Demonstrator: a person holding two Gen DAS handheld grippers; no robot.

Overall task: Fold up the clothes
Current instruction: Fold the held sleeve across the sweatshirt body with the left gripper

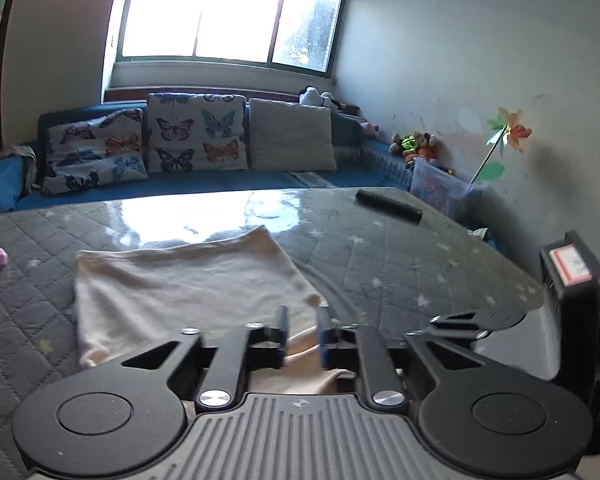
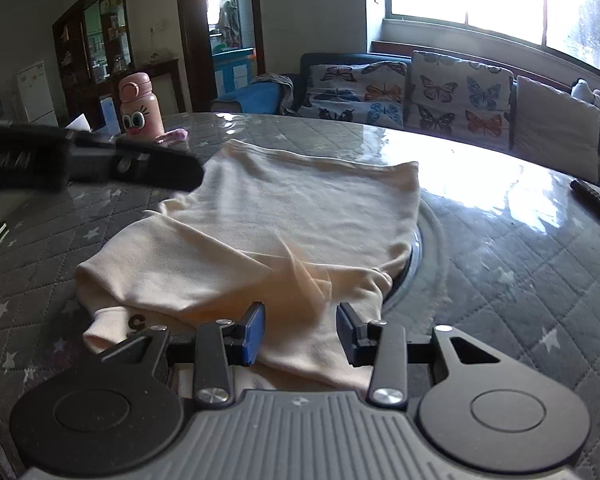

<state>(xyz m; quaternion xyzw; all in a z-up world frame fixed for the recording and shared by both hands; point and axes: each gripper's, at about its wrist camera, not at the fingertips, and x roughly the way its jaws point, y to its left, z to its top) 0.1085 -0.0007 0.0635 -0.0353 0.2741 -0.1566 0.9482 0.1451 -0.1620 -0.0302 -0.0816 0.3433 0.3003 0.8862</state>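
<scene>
Your cream top lies part-folded on the quilted table, near edge under both tongs. L gripper jaws narrow w/ cloth between, can't tell if pinched; R gripper wide open over the hem. Soft, light, limp knit, likely slides on the glossy cover, so grab doubled edges/corners, not mid-panel.

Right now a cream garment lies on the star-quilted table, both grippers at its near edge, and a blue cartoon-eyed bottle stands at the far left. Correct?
Not quite: the bottle is pink, as the right wrist view shows. The cream garment, the table and both grippers, right gripper and left gripper, are as stated.
</scene>
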